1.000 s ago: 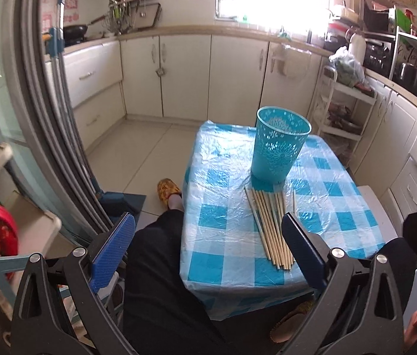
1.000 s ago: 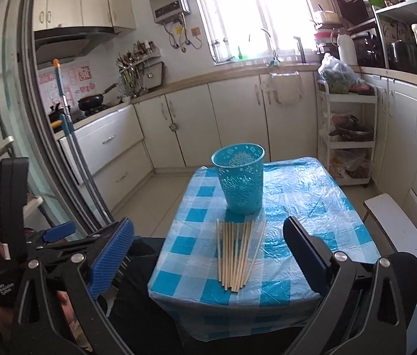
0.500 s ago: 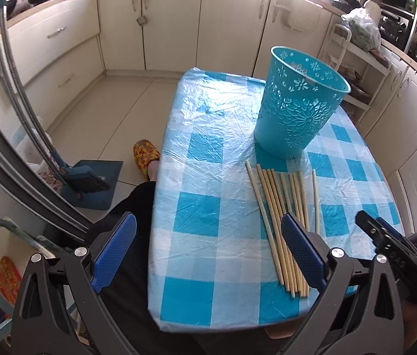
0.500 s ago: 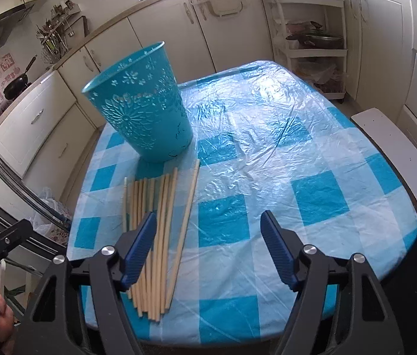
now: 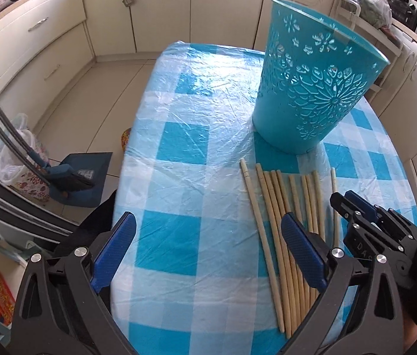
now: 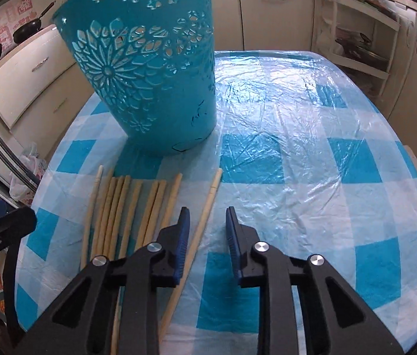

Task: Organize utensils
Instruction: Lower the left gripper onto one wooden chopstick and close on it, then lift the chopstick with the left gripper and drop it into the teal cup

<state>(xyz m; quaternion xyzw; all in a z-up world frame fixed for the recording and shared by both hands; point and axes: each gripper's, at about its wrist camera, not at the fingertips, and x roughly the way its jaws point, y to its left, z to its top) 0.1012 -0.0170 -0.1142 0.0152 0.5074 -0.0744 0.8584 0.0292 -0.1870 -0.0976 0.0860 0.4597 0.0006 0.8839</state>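
Note:
Several wooden chopsticks (image 5: 279, 222) lie side by side on the blue-and-white checked table (image 5: 178, 136), just in front of a teal cut-out basket (image 5: 315, 82) that stands upright. My left gripper (image 5: 208, 251) is wide open and empty, low over the table's near edge, its right finger over the chopsticks. My right gripper (image 6: 208, 224) is partly closed but open, empty, straddling the rightmost chopstick (image 6: 205, 210). The chopsticks (image 6: 131, 207) and basket (image 6: 149, 68) also show in the right wrist view. The right gripper (image 5: 353, 204) shows in the left wrist view at right.
Cream kitchen cabinets (image 5: 60, 44) ring the room. A dustpan and brush (image 5: 75, 177) and a plastic bag (image 5: 19, 159) lie on the floor left of the table. A wire shelf rack (image 6: 356, 35) stands behind the table at right.
Both grippers have moved forward and down toward the table. The right gripper's fingers have narrowed and now straddle the rightmost chopstick.

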